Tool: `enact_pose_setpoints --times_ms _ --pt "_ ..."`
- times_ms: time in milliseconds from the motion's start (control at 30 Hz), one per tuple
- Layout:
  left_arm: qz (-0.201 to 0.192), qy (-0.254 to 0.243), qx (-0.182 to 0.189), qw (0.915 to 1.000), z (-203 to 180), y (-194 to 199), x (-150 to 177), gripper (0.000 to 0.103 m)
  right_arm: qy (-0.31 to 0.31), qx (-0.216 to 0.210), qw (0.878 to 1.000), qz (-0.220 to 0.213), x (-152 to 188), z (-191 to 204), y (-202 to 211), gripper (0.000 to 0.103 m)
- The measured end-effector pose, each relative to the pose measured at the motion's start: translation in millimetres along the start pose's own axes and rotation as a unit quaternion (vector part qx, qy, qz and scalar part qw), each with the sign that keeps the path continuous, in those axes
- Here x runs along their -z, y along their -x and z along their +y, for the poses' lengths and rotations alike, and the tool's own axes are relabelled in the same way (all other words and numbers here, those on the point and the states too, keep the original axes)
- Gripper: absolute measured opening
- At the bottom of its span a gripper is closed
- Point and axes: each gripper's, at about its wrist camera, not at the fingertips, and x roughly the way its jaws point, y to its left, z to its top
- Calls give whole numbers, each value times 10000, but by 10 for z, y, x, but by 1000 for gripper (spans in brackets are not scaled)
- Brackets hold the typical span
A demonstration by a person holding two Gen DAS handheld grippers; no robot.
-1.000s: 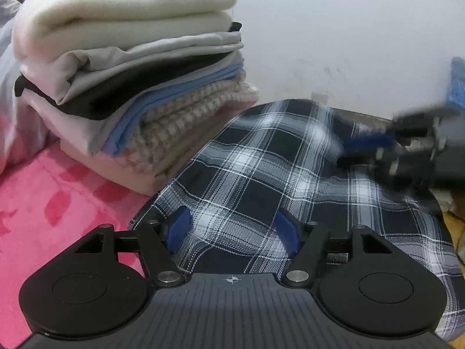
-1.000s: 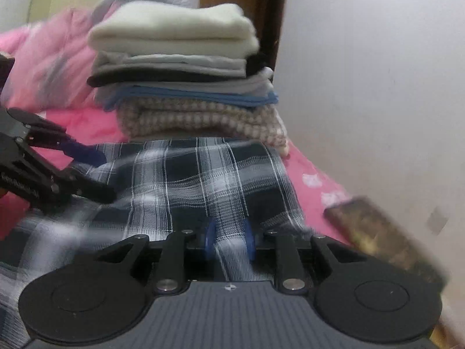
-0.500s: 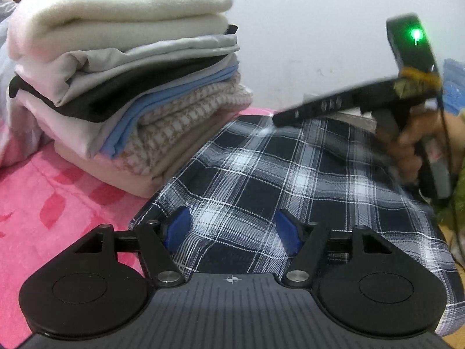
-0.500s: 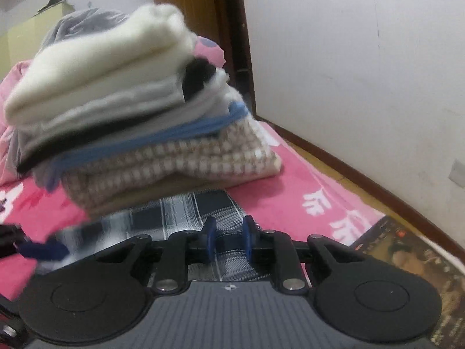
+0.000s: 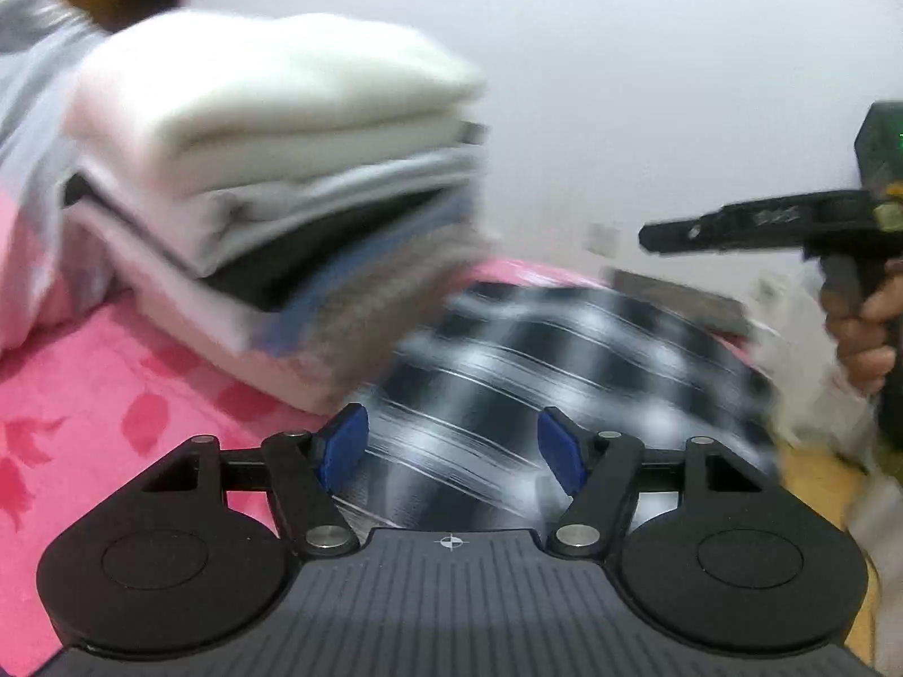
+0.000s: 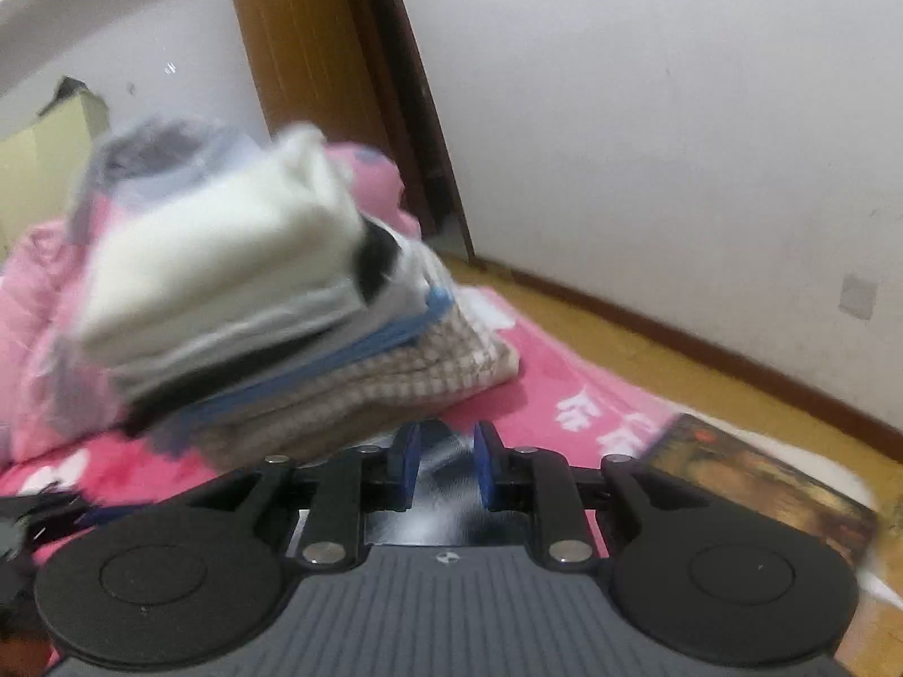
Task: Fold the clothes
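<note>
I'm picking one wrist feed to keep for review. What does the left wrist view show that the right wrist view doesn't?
Only the left wrist view: the broad spread of the plaid shirt, and the right gripper's body with the hand holding it.

Only the right wrist view: the wooden door, the floor, and plaid cloth pinched in the right gripper.

Both: the folded stack, the pink bedsheet, the white wall. The left gripper is open.
</note>
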Motion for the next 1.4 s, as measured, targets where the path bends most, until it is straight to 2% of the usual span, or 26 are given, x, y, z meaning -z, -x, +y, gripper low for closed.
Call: enact_pose_setpoints --times_ms 100,167,267,300,400,467,500,567,633,700,767,833,867,1067,1200,1267,1400 --pt "376 -563 362 9971 -331 79 81 71 128 -200 9996 158 267 207 473 26" --pt "564 -884 336 9939 -546 50 174 72 274 -332 9986 319 523 389 584 26" --pt "824 -1305 280 9876 -840 13 298 72 554 -280 9953 738 891 575 438 33" --pt "856 -1279 214 9879 -851 18 299 72 702 -142 9938 854 1016 607 316 34" --pt "911 -1204 17 9885 -886 70 294 72 648 41 9957 666 1004 680 445 35" --pt "725 -1173 -111 9904 -906 322 245 72 530 63 9975 469 970 709 580 37" --pt "632 -1157 -176 9911 -916 447 221 73 456 3 9983 353 955 719 701 43" --pt "445 -1125 -304 9922 -936 698 172 78 431 2 9986 292 990 743 912 45" --pt "290 -1022 -399 9935 -976 938 152 81 463 91 9983 353 1047 813 1051 47" --pt "129 -825 -457 9955 -1019 1136 143 86 386 104 9983 415 1162 852 1221 60" --pt "-32 -628 -515 9967 -1062 1335 134 97 265 42 9987 427 1262 887 1359 66" --pt "-117 -417 -583 9974 -1082 1450 144 101 220 27 9988 433 1334 948 1457 71" --pt "-139 -307 -620 9975 -1087 1486 155 103 200 22 9988 436 1369 980 1504 76" --pt "-272 350 -838 9955 -1112 1700 219 103 331 317 9982 383 1428 1169 1718 100" --pt "-339 799 -1000 9912 -1123 1837 259 103 375 431 9978 340 1408 1267 1770 103" --pt "-265 1074 -1220 9864 -1097 1847 260 103 370 503 9975 326 1406 1311 1792 103" --pt "-187 1152 -1672 9790 -1160 1851 282 103 330 717 9964 311 1410 1380 1835 103"
